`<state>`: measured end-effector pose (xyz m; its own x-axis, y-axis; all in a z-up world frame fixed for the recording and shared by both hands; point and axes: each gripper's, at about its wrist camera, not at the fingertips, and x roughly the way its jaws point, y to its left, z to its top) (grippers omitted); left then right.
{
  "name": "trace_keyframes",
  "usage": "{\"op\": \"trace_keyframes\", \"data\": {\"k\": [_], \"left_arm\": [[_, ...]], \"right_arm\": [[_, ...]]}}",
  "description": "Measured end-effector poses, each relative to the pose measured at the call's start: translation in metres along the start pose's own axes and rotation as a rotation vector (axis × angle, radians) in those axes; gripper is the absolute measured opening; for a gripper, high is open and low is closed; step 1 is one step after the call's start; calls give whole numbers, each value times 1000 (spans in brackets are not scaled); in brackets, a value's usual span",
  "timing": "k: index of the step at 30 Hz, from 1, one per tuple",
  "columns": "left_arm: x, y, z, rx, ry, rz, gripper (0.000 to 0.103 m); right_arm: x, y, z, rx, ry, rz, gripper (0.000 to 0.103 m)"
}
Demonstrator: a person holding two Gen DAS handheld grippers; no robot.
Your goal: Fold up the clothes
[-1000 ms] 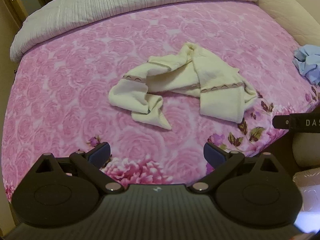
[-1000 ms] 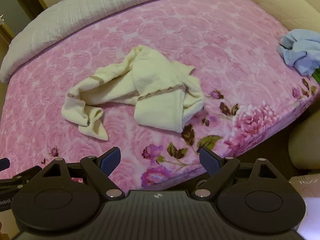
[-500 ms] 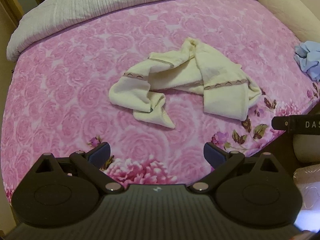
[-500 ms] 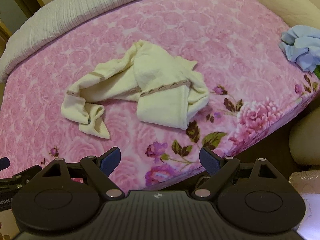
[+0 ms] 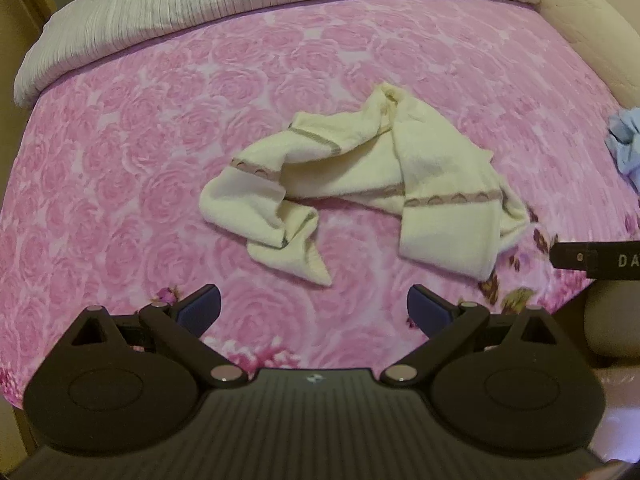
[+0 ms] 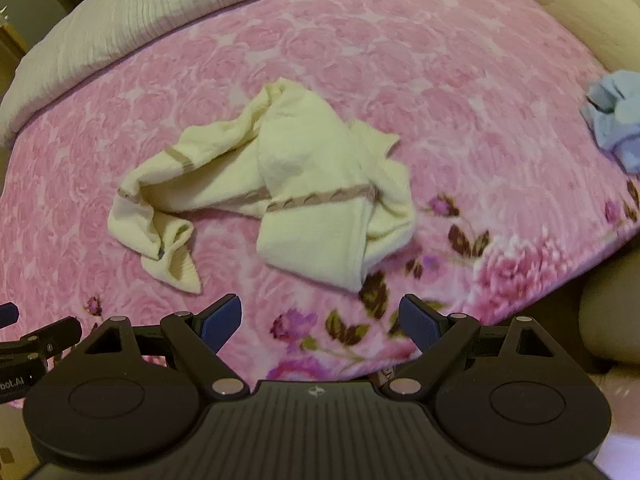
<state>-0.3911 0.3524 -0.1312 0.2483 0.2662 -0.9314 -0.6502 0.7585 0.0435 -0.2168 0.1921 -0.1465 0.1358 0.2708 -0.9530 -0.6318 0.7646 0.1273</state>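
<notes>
A crumpled cream towel [image 5: 360, 192] with a brown patterned band lies in a heap on the pink rose-print bed cover [image 5: 140, 140]. The right wrist view shows the same towel [image 6: 280, 172] nearer the bed's front edge. My left gripper [image 5: 314, 312] hovers above the cover in front of the towel, open, nothing between its blue pads. My right gripper [image 6: 320, 318] hangs over the bed's front edge below the towel's right lobe, open and empty too. Neither touches the towel.
A bunched light-blue cloth [image 6: 616, 120] lies at the bed's right side. A grey ribbed quilt [image 5: 240, 0] covers the far end. A cream padded bed frame [image 6: 580, 4] runs along the right. A beige cushion [image 6: 612, 316] sits beside the bed's front corner.
Both grippers have moved forward and slightly down toward the bed, so the towel looks larger and closer. Both stay open as before.
</notes>
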Motion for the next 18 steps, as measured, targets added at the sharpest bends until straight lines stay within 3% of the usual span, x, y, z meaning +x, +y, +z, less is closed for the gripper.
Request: {"op": "trace_keyframes", "data": {"k": [10, 18], "left_arm": [[45, -19, 18, -32, 7, 21, 95], [106, -11, 39, 76, 3, -1, 91]], "right_arm": [[51, -51, 47, -87, 8, 2, 88], [124, -39, 55, -142, 36, -13, 69]]}}
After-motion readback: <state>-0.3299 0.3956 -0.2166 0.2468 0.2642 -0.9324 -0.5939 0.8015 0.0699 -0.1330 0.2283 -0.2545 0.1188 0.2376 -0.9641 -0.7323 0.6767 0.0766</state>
